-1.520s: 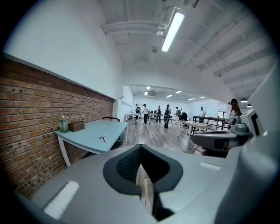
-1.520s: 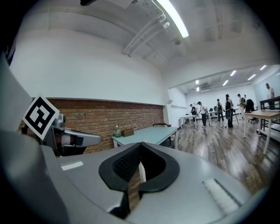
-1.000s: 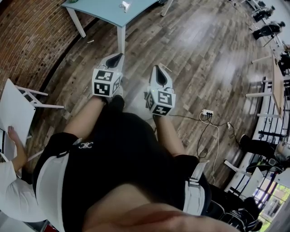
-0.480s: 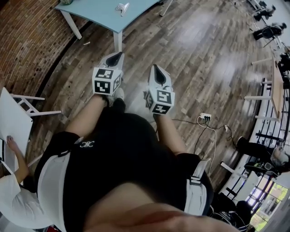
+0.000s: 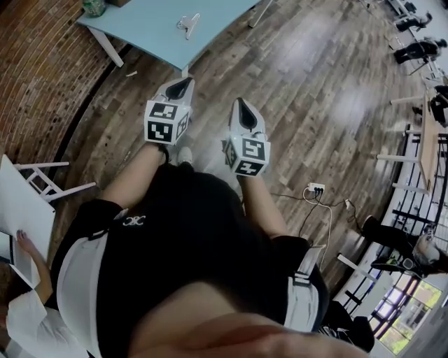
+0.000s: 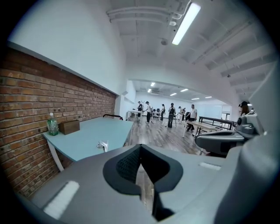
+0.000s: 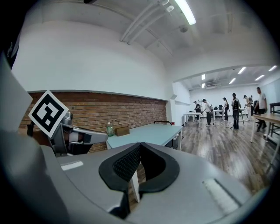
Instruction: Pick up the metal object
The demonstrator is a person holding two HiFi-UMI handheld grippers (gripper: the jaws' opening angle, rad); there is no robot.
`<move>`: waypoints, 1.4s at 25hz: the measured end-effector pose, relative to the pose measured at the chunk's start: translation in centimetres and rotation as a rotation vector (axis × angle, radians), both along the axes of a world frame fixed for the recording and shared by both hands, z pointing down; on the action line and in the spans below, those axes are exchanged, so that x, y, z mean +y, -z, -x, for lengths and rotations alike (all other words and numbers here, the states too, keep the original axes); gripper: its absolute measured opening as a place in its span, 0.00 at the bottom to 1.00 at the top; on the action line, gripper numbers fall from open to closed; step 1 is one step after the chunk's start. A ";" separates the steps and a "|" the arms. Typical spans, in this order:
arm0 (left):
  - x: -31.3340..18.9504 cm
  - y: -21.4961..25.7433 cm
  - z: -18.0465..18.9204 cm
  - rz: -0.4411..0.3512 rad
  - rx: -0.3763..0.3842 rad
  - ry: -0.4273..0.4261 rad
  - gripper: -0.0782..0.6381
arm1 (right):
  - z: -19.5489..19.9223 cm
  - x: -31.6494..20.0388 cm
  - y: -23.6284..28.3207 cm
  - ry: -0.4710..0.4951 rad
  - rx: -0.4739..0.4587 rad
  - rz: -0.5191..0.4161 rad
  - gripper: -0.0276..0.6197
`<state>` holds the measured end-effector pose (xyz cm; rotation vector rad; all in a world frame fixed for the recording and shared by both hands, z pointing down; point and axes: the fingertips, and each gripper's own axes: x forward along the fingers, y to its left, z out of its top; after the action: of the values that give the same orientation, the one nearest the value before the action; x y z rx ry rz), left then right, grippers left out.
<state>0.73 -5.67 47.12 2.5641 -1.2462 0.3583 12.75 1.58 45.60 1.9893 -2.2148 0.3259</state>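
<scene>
Head view: wood floor (image 5: pixel 315 77), blue table (image 5: pixel 147 28) ahead; the metal object (image 5: pixel 187 25) lies on it, well beyond the left gripper (image 5: pixel 179 87). Left gripper view: jaws together, empty, object ahead-left. Right gripper view: right gripper (image 7: pixel 134 168) likewise closed. Probably light, stiff, slippery (a clip?); pinch its flat body.

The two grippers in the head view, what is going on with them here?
A person holds the left gripper and the right gripper out in front, both shut and empty, pointing toward a light blue table. The metal object lies on that table, untouched, well ahead of both grippers. A green bottle stands at the table's end by the brick wall.
</scene>
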 end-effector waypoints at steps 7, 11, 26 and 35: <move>-6.8 -0.5 1.1 0.008 0.015 0.012 0.11 | 1.4 -6.6 -0.2 0.023 0.027 0.014 0.07; -9.1 -1.1 1.8 0.012 0.008 0.012 0.11 | 2.1 -9.0 -0.1 0.020 0.035 -0.004 0.07; -16.0 -3.4 2.6 0.055 -0.055 0.100 0.11 | 1.3 -17.4 -1.5 0.090 0.003 0.013 0.07; -23.5 -4.1 2.1 0.079 -0.073 0.219 0.12 | -0.1 -27.3 -1.4 0.214 -0.013 0.010 0.07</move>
<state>-1.35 -29.17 51.26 2.3391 -1.4902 0.4481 12.80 -25.76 47.02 1.7287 -2.4001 0.3218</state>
